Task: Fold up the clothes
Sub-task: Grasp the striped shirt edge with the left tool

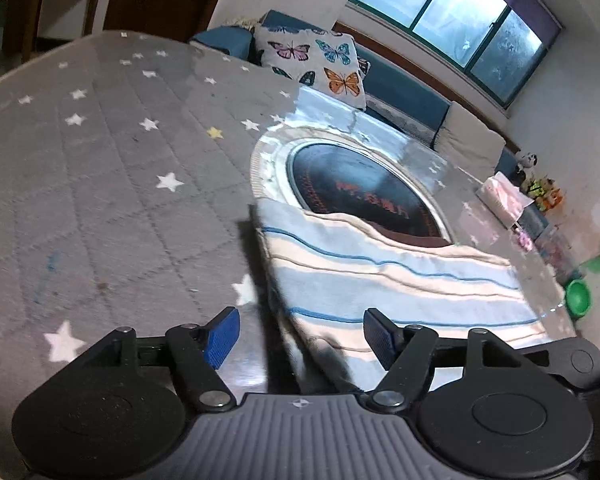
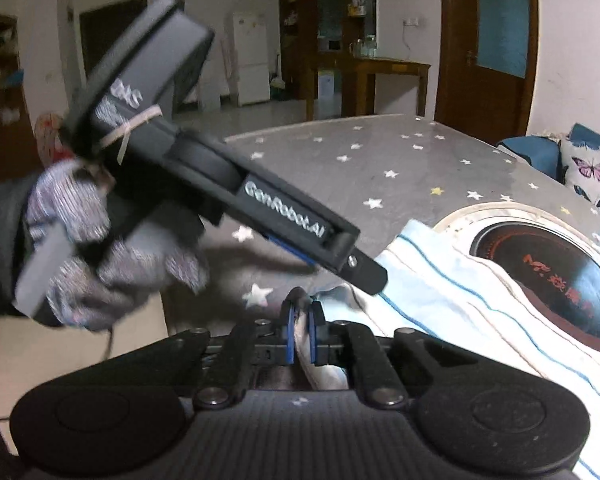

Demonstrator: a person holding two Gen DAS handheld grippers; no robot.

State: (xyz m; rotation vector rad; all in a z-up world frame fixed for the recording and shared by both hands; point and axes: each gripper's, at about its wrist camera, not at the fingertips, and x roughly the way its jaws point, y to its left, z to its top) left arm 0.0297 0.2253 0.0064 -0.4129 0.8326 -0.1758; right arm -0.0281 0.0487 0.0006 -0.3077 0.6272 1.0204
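Observation:
A white garment with blue and tan stripes (image 1: 388, 280) lies on the table over part of a round black hotplate (image 1: 360, 188). My left gripper (image 1: 300, 336) is open, its blue pads on either side of the garment's near edge, not closed on it. My right gripper (image 2: 301, 326) is shut on a corner of the striped garment (image 2: 460, 300), cloth pinched between its blue pads. In the right wrist view the left gripper's black body (image 2: 284, 220) shows from the side in a gloved hand (image 2: 100, 256), hovering just above the garment's edge.
The table wears a grey quilted cover with white stars (image 1: 112, 168). A butterfly cushion (image 1: 316, 64) and a blue sofa stand behind it. A tissue pack (image 1: 504, 196), toys and a green bowl (image 1: 578, 296) sit at the right. A wooden table (image 2: 380, 76) and doors stand in the room.

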